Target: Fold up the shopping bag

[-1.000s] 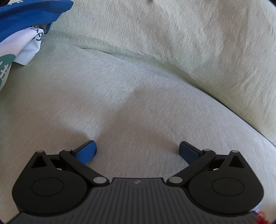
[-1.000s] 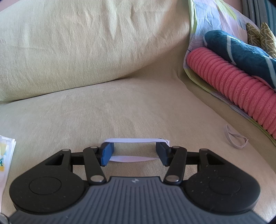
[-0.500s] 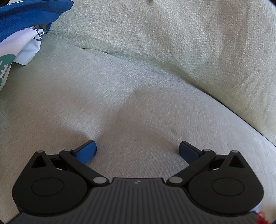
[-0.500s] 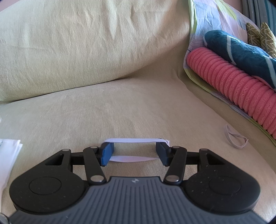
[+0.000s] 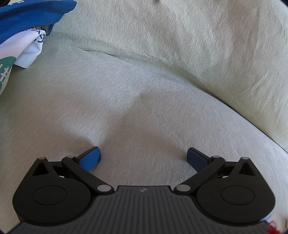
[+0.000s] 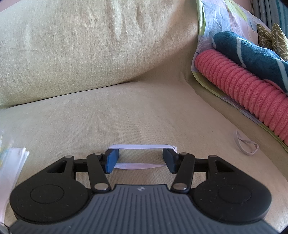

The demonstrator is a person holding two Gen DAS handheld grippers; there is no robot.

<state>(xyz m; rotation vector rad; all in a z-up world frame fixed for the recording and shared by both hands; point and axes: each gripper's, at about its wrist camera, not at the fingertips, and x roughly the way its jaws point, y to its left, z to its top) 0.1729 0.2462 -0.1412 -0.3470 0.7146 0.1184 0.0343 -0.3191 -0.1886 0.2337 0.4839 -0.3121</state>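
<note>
My left gripper (image 5: 144, 154) stands open over the pale green sofa seat (image 5: 126, 93), with nothing between its blue fingers. Far up-left of it lies a heap of bags: blue fabric (image 5: 27, 16) over a white bag with green print (image 5: 23, 52). My right gripper (image 6: 140, 158) stands half open, and a white elastic band (image 6: 140, 146) is stretched around the outside of both fingers. No pad presses on anything. A white folded piece (image 6: 12, 171), partly cut off, shows at the left edge of the right wrist view.
The sofa's back cushion (image 6: 81, 45) rises behind the seat. To the right lie a pink ribbed roll (image 6: 243, 86), a teal plush item (image 6: 252, 52) and a patterned cloth (image 6: 216, 23). A second loose elastic band (image 6: 244, 142) rests on the seat at the right.
Both grippers have kept still. The white folded piece at the left edge of the right wrist view has slid a little further into view.
</note>
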